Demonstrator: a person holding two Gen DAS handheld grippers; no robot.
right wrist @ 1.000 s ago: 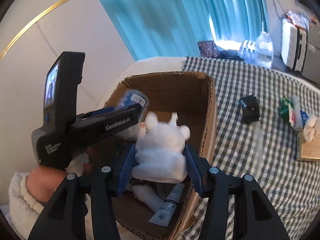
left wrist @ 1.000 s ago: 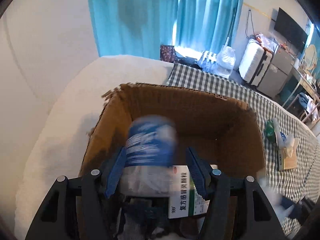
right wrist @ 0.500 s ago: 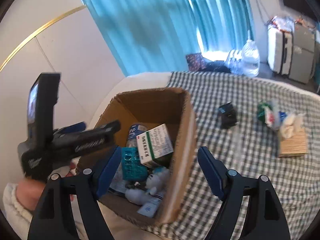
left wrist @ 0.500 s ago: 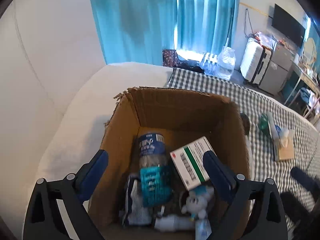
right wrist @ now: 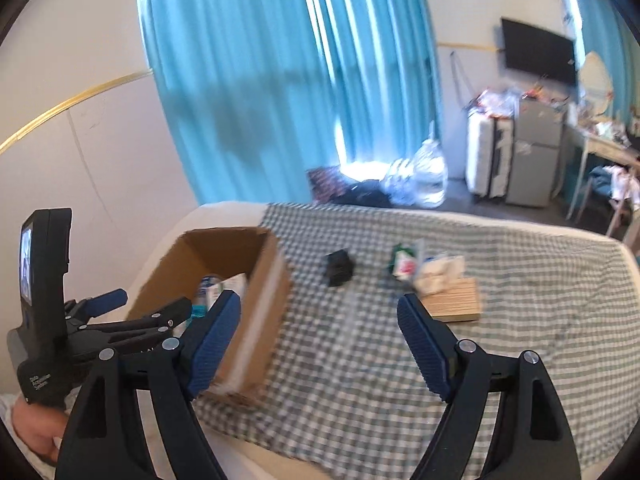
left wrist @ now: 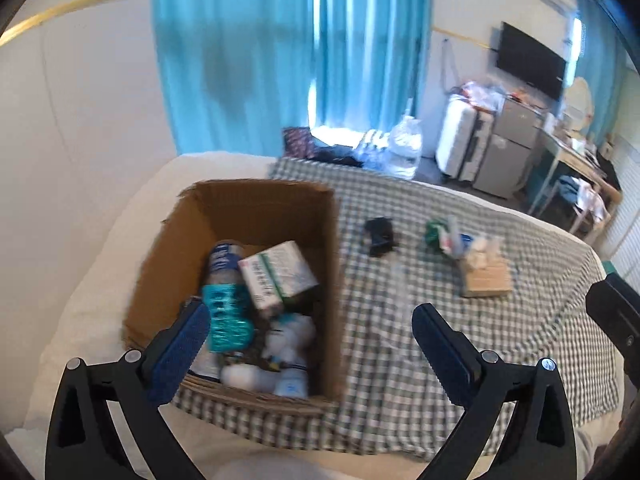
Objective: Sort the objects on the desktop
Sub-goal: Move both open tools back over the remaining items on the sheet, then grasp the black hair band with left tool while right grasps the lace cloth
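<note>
The left claw stands wide open with nothing between its blue pads; its jaws have just been opening, and it hangs above the near edge of the box. The right claw is also open and empty, its jaws having just spread too, over the checked cloth beside the box. The cardboard box sits at the left end of the cloth-covered table, flaps up. Inside it lie a blue-capped bottle, a white and green carton tilted against it, a teal packet and a white plush toy, with a few smaller white items at the near wall, too blurred to tell. Out on the cloth, well apart from the box, a black object lies alone; further right a green and white packet sits just beside a tissue box with tissue sticking up. In the right wrist view the left device shows at the far left, held by a hand. Blue curtains hang behind.
</note>
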